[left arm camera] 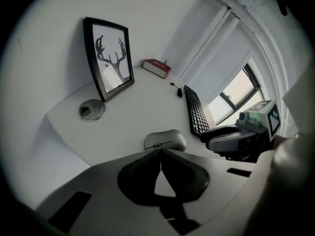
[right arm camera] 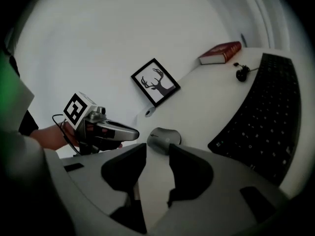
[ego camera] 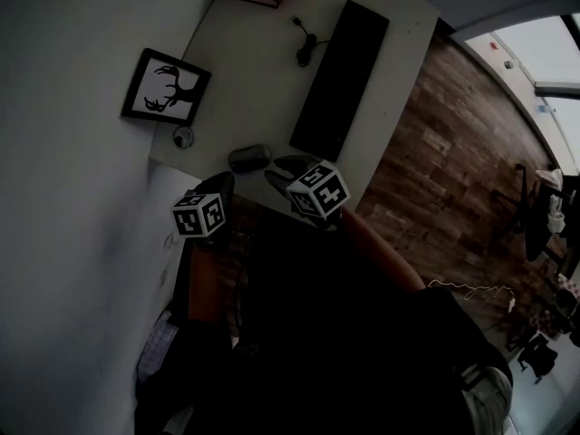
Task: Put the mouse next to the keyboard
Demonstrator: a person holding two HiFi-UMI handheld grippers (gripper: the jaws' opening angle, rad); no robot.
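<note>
**A:** Starting at the near edge of the desk, how do the two grippers stand?

**B:** The left gripper has its jaws pressed together on nothing. The right gripper has its jaws partly apart, also empty. Both hang over that edge, pointing at the mouse.

**A:** And the mouse itself?

**B:** It lies just past both sets of tips, close to the near edge, and neither gripper touches it. The keyboard begins to its right, with a strip of bare desk between them.

**A:** Any room further back?

**B:** On the left a round cap sits in the top, then a framed antler picture stands by the wall. Open surface runs between picture and keyboard up to a coiled cable and a red book. The keyboard's right side runs close to the desk's edge, beyond which the wooden floor shows.
</note>
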